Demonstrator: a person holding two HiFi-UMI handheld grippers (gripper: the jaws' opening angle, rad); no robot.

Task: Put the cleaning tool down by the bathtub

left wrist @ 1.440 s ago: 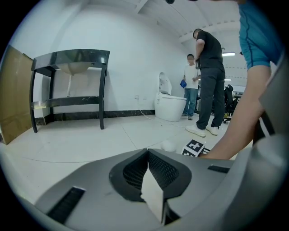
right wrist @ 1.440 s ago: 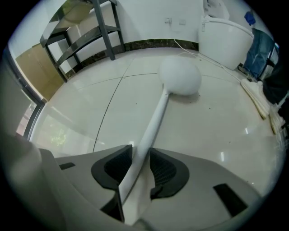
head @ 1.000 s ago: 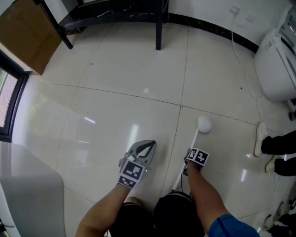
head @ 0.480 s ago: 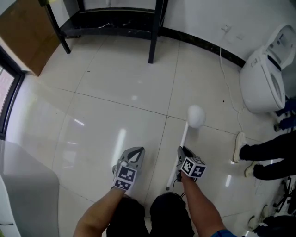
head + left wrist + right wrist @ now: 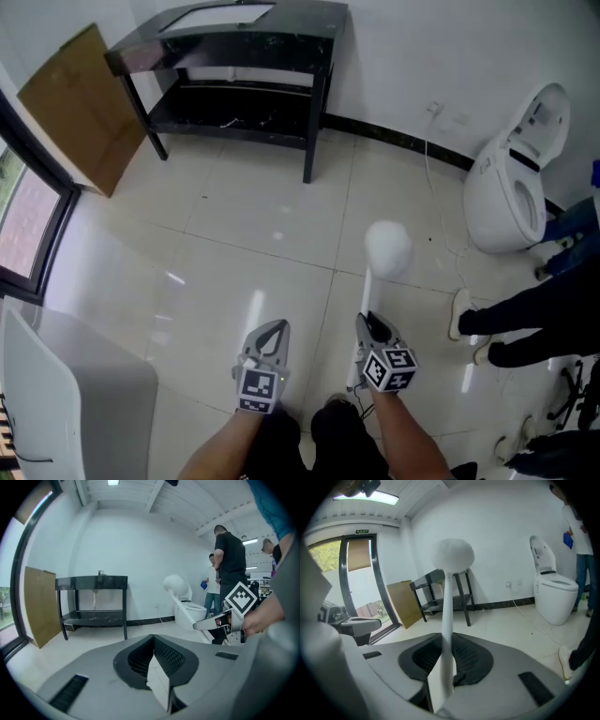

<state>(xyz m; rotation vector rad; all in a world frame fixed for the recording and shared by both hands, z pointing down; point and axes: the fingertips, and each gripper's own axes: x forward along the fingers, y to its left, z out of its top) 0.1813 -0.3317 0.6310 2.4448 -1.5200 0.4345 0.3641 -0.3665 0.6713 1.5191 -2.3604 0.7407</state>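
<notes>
The cleaning tool [image 5: 386, 248] is a white stick with a round white head, held upright over the tiled floor. My right gripper [image 5: 365, 323] is shut on its handle [image 5: 447, 634], and the round head [image 5: 452, 555] rises above the jaws in the right gripper view. To its left my left gripper [image 5: 269, 337] is shut with nothing in it; its jaws meet in the left gripper view [image 5: 158, 677]. The white bathtub rim [image 5: 56, 375] shows at the lower left of the head view.
A black metal stand [image 5: 239, 66] is against the far wall, with a brown board [image 5: 80, 103] leaning at its left. A white toilet [image 5: 511, 183] with a cable is at the right. A person's legs and shoes [image 5: 506, 323] are close on the right.
The tool's head has risen as my right gripper tilted the stick upward. The view has swung up, bringing the stand, the toilet and the standing person more into sight.
</notes>
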